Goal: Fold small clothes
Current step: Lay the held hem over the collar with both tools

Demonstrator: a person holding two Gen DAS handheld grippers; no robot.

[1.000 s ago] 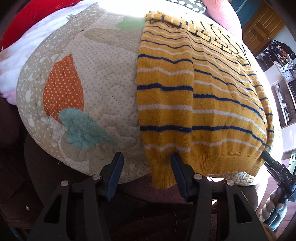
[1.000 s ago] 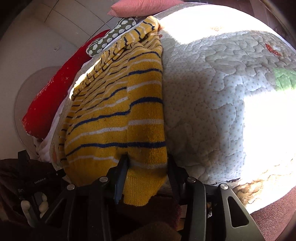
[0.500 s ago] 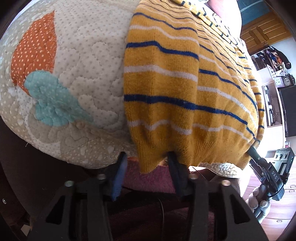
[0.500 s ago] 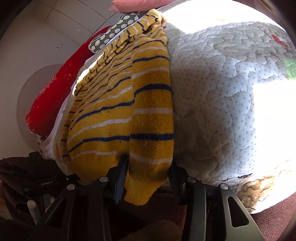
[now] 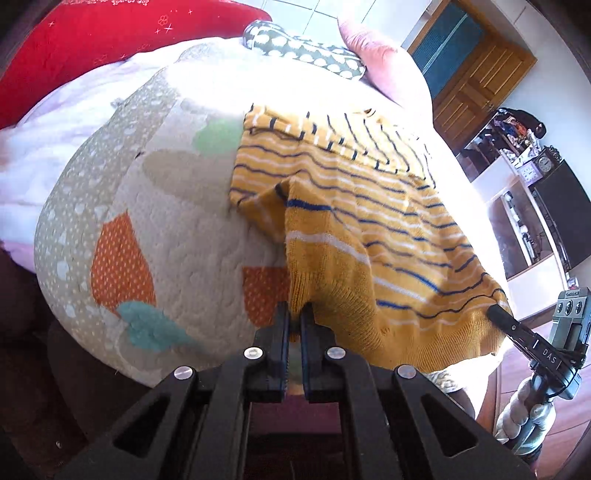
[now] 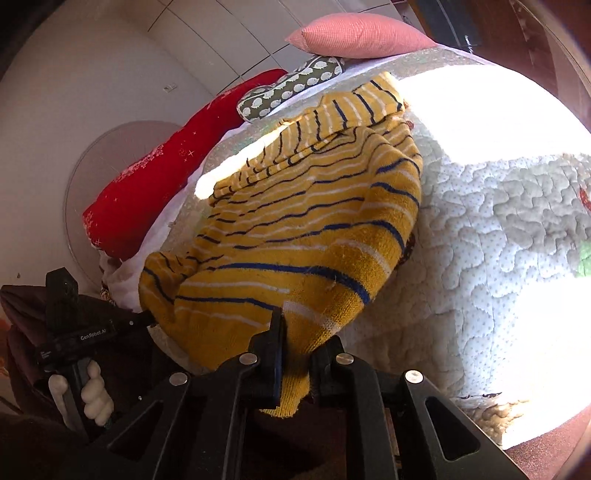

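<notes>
A small yellow knit sweater (image 5: 354, 206) with blue and white stripes lies on a quilted patchwork bed cover (image 5: 192, 236). My left gripper (image 5: 294, 317) is shut on the sweater's near left hem corner and holds it lifted off the cover. My right gripper (image 6: 297, 332) is shut on the near right hem corner of the sweater (image 6: 303, 229), also lifted. The hem hangs between the two grippers. The right gripper's tip shows in the left wrist view (image 5: 496, 314). The left gripper shows in the right wrist view (image 6: 144, 318).
A red cushion (image 5: 110, 33), a spotted grey pillow (image 5: 306, 51) and a pink pillow (image 5: 384, 62) lie at the bed's far end. A wooden door (image 5: 476, 85) and shelves (image 5: 517, 184) stand to the right. The cover's near edge (image 5: 122, 365) drops to a dark floor.
Both grippers have shut on the sweater's hem corners and lifted them up off the cover. The near half of the sweater has risen and bunched.
</notes>
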